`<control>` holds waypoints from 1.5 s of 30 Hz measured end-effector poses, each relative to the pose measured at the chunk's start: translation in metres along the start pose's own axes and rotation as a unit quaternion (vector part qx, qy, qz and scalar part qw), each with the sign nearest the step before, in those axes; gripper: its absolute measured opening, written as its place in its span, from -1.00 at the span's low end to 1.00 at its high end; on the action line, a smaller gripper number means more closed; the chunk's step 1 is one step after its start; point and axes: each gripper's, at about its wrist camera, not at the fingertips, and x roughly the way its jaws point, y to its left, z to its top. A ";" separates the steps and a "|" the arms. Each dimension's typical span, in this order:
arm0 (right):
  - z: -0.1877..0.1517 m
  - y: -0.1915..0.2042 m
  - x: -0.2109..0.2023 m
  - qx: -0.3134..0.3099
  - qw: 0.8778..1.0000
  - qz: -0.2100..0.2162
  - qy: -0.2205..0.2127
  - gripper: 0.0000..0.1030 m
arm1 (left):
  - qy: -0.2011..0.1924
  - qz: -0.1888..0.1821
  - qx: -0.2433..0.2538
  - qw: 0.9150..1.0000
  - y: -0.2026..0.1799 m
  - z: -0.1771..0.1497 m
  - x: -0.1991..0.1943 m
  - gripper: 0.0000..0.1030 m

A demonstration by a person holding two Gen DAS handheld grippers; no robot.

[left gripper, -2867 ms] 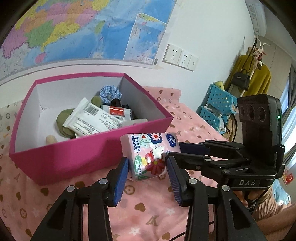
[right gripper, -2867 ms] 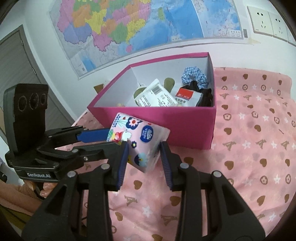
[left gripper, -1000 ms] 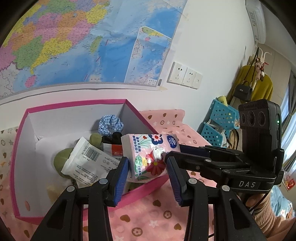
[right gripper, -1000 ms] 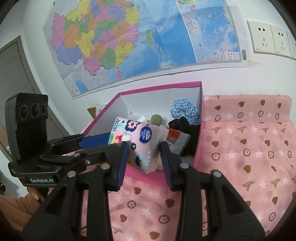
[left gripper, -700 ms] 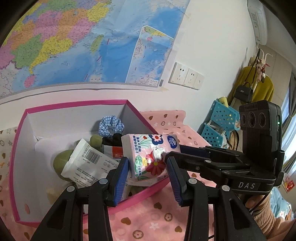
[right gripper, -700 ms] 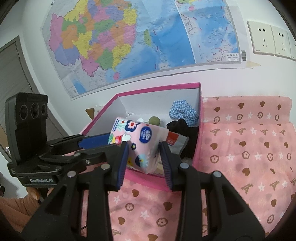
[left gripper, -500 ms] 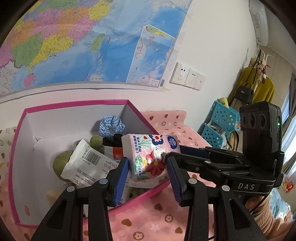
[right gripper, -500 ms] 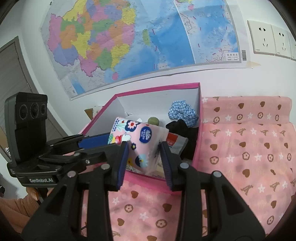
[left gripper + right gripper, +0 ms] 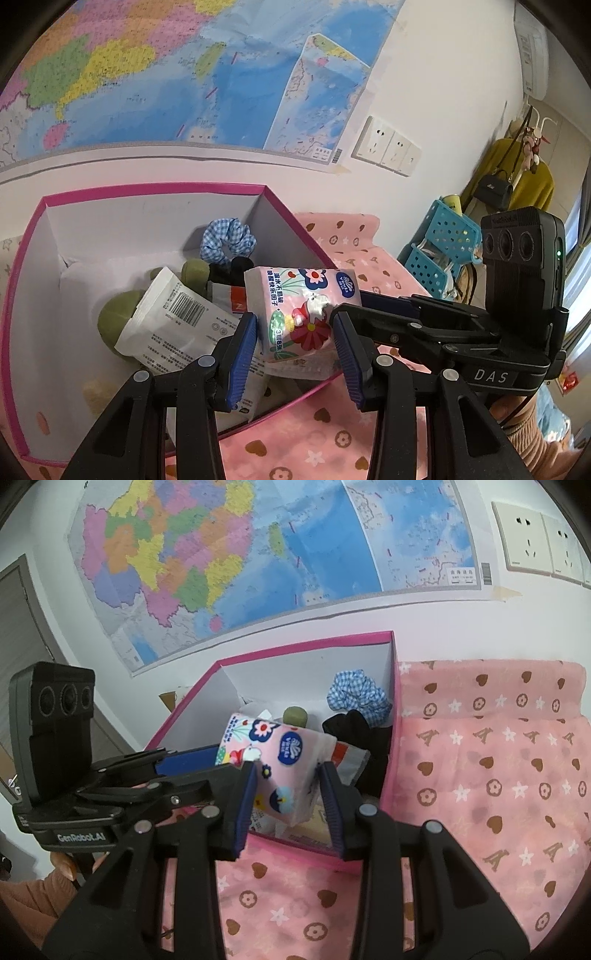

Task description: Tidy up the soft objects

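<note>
Held item: we have a soft pink floral-print tissue pack gripped from both ends, hanging above the near edge of the open box, touching nothing inside that we can see.
Left gripper: blue ribbed fingers pinching the pack's near end.
Right gripper: fingers pinching the pack's other end; in the left view it comes in from the right.
Box: magenta cardboard box with white lining, sitting on a pink heart-and-star printed cloth.
Box contents: blue-white gingham scrunchie at far right, black fabric item just beside it, white barcode pouch resting on olive-green plush pieces, white-and-red packet under the pack.
Background: coloured wall map behind the box.
</note>
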 end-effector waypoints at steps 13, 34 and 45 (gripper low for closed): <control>0.001 -0.006 0.011 0.011 1.000 -0.010 0.014 -0.26 | 0.014 -0.001 -0.012 1.000 0.006 0.001 0.013 -0.18; -0.017 0.033 -0.016 -0.046 0.996 -0.064 -0.035 0.38 | -0.084 0.134 0.024 0.987 0.008 -0.023 -0.056 0.74; -0.082 0.071 -0.018 -0.076 0.987 -0.132 -0.050 0.94 | -0.063 0.252 0.011 0.966 0.011 -0.086 -0.080 0.74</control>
